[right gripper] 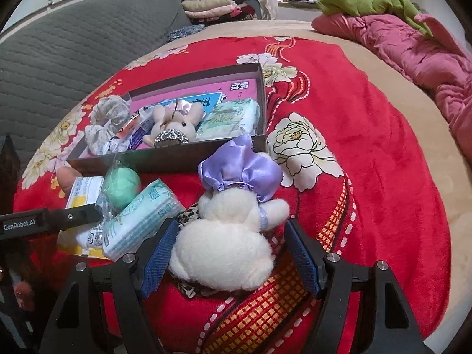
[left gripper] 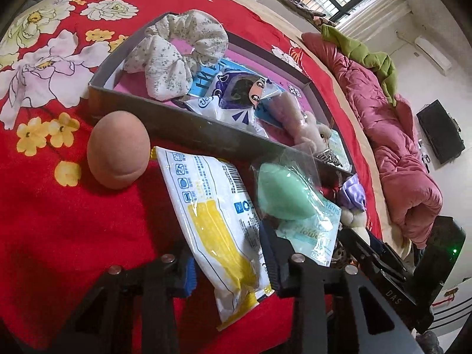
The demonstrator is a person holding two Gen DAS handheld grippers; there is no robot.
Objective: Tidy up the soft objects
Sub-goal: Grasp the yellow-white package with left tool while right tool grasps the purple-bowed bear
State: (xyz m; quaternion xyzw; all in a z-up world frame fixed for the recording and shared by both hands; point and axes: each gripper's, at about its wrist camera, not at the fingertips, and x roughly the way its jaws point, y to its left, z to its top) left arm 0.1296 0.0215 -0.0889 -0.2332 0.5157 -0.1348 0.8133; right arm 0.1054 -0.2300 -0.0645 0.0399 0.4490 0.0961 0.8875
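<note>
My left gripper (left gripper: 227, 244) is shut on a white-and-yellow packet (left gripper: 218, 206) lying on the red blanket, one pad on each long edge. Beside the packet lie a peach egg-shaped sponge (left gripper: 118, 150), a bagged green sponge (left gripper: 283, 191) and a tissue pack (left gripper: 309, 236). My right gripper (right gripper: 231, 236) is open around a white plush bunny in a purple dress (right gripper: 230, 230), with a gap at the right pad. Behind stands the grey box (right gripper: 165, 159) holding a floral scrunchie (left gripper: 177, 50), cartoon packets (left gripper: 236, 88), a small bunny (right gripper: 177, 124) and a tissue pack (right gripper: 230, 118).
A red floral blanket (right gripper: 368, 147) covers the bed. A pink quilt (right gripper: 413, 44) with a green blanket (right gripper: 368, 3) lies along the right side. A grey quilted cushion (right gripper: 73, 44) and folded clothes (right gripper: 212, 8) sit at the back left.
</note>
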